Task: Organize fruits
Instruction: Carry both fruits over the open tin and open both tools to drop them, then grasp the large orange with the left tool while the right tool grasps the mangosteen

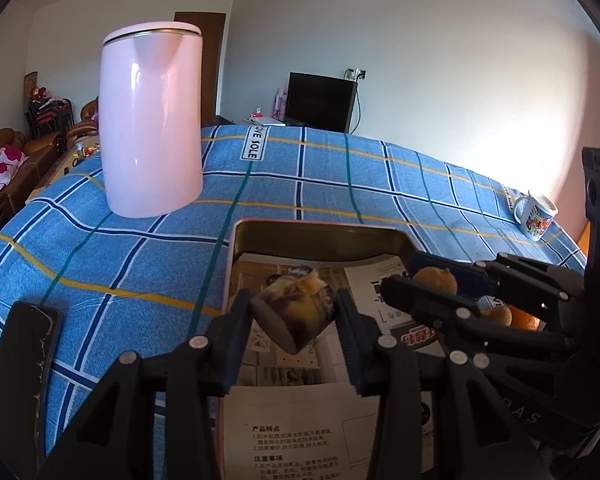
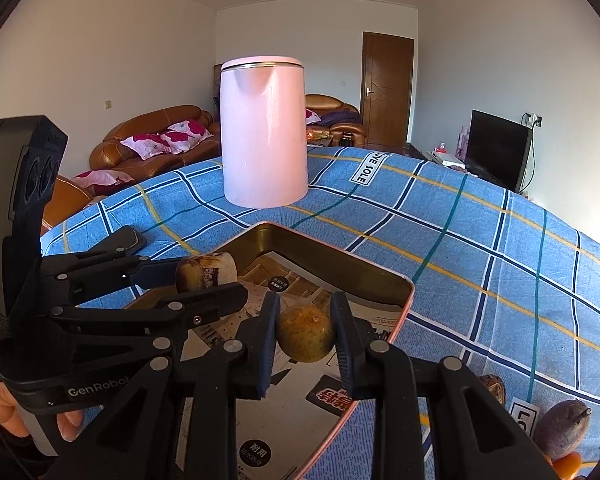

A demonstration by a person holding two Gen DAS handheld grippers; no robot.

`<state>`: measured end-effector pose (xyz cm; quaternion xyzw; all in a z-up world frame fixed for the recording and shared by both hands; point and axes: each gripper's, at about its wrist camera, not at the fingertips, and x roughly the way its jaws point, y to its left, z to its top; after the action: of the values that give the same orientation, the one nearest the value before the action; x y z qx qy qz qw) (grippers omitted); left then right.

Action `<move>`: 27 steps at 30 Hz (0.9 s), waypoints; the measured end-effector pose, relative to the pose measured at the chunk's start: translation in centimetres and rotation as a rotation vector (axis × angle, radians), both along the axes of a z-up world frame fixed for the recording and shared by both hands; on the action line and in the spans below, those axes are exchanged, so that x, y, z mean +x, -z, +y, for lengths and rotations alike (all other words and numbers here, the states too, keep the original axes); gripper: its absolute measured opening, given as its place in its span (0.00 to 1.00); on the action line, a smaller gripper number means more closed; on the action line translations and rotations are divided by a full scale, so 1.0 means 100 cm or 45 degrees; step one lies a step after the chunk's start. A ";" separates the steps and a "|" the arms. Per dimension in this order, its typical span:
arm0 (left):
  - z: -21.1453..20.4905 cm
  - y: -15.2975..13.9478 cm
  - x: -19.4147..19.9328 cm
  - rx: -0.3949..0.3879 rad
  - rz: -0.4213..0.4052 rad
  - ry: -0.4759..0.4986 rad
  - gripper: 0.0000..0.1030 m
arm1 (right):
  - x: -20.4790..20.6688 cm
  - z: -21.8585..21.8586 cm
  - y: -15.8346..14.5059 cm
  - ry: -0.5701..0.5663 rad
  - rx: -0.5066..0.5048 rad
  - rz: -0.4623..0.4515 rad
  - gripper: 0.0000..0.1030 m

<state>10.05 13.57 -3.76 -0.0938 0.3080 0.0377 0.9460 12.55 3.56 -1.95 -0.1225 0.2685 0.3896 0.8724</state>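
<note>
My left gripper (image 1: 294,300) is shut on a short browned fruit chunk (image 1: 296,316) with a pale cut end, held above the paper-lined metal tray (image 1: 320,234). From the right wrist view the same chunk (image 2: 206,272) shows in the left gripper (image 2: 216,278) over the tray's near-left corner. My right gripper (image 2: 306,312) is shut on a round, speckled yellow-brown fruit (image 2: 305,336), also above the tray (image 2: 340,258). In the left wrist view that gripper (image 1: 400,271) reaches in from the right with its fruit (image 1: 436,278).
A tall pink kettle (image 2: 264,132) stands behind the tray on the blue checked cloth. A dark phone (image 1: 24,360) lies at the left and a mug (image 1: 536,212) at the far right. A purple fruit (image 2: 564,426) and an orange one (image 2: 568,462) lie right of the tray.
</note>
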 end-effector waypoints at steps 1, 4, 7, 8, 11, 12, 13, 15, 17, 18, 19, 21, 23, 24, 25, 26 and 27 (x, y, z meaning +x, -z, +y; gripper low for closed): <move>0.001 0.000 0.000 0.002 0.001 -0.002 0.42 | 0.001 0.001 0.001 0.000 -0.004 0.005 0.27; 0.004 0.000 0.002 0.009 0.010 -0.009 0.42 | 0.001 0.006 0.005 -0.002 -0.021 0.016 0.27; 0.005 0.000 0.005 0.021 0.016 -0.009 0.42 | 0.002 0.009 0.008 -0.003 -0.033 0.026 0.27; 0.005 0.000 0.005 0.026 0.017 -0.009 0.42 | 0.002 0.009 0.009 -0.003 -0.036 0.030 0.27; 0.004 -0.001 0.003 0.038 0.013 -0.019 0.42 | 0.003 0.009 0.009 -0.010 -0.036 0.047 0.27; 0.003 -0.002 0.002 0.049 0.007 -0.024 0.42 | 0.003 0.009 0.009 -0.010 -0.032 0.051 0.28; 0.003 -0.002 0.001 0.058 0.003 -0.029 0.42 | 0.003 0.008 0.009 -0.006 -0.030 0.050 0.28; 0.002 -0.005 -0.004 0.060 -0.008 -0.040 0.43 | 0.002 0.007 0.008 0.004 -0.024 0.047 0.35; 0.000 -0.010 -0.010 0.069 -0.033 -0.050 0.48 | 0.002 0.001 0.006 0.027 -0.001 0.043 0.45; -0.002 -0.014 -0.015 0.081 -0.051 -0.052 0.54 | 0.001 -0.003 0.005 0.036 0.020 0.047 0.51; -0.004 -0.018 -0.020 0.092 -0.070 -0.055 0.58 | -0.001 -0.008 0.003 0.039 0.044 0.054 0.53; -0.011 -0.027 -0.031 0.101 -0.120 -0.053 0.75 | -0.007 -0.021 -0.001 0.042 0.076 0.055 0.55; -0.021 -0.035 -0.041 0.108 -0.165 -0.048 0.88 | -0.017 -0.038 -0.007 0.053 0.092 0.032 0.56; -0.028 -0.039 -0.045 0.105 -0.191 -0.033 0.91 | -0.023 -0.049 -0.009 0.057 0.106 0.018 0.59; -0.036 -0.041 -0.048 0.100 -0.206 -0.009 0.91 | -0.028 -0.060 -0.012 0.064 0.120 0.005 0.61; -0.046 -0.043 -0.049 0.099 -0.211 0.019 0.91 | -0.033 -0.073 -0.014 0.079 0.132 -0.009 0.63; -0.056 -0.044 -0.050 0.099 -0.216 0.049 0.91 | -0.039 -0.086 -0.016 0.100 0.140 -0.028 0.65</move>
<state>5.04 7.97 0.61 -0.0541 0.2267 0.0235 0.9722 8.64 -5.07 -0.35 -0.0681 0.2416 0.3679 0.8953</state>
